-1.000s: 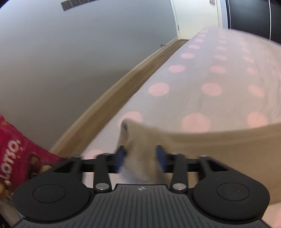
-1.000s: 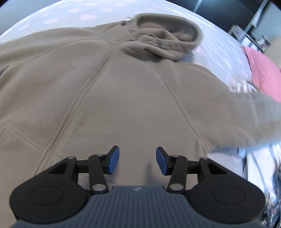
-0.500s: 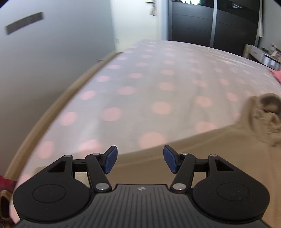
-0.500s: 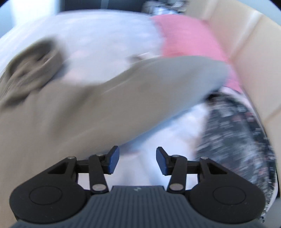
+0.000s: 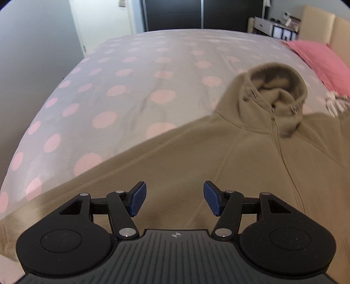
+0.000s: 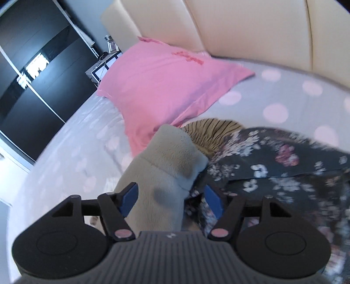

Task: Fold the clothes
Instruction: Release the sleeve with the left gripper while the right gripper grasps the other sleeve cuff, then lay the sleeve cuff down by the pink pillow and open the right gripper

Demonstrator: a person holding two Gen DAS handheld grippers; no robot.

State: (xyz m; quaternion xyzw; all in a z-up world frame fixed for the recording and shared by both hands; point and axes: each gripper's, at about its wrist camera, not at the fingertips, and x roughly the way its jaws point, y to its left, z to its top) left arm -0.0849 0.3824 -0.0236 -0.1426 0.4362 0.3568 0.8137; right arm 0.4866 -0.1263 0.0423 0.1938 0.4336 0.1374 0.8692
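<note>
Covering the mattress: a polka-dot bedsheet. Grey wall and white door at left; black wardrobe centre; pink pillow right. Beige fleece hoodie lay flat; left gripper gaped above it. Right gripper spread, unclenched, around its sleeve cuff beside a floral garment.

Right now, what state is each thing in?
Left claw: open, empty, over the hoodie.
Right claw: open, sleeve cuff between its fingers.
Hoodie: spread flat, zipped, unfolded.
Pink pillow: lying by the headboard.
Floral garment: crumpled.
</note>
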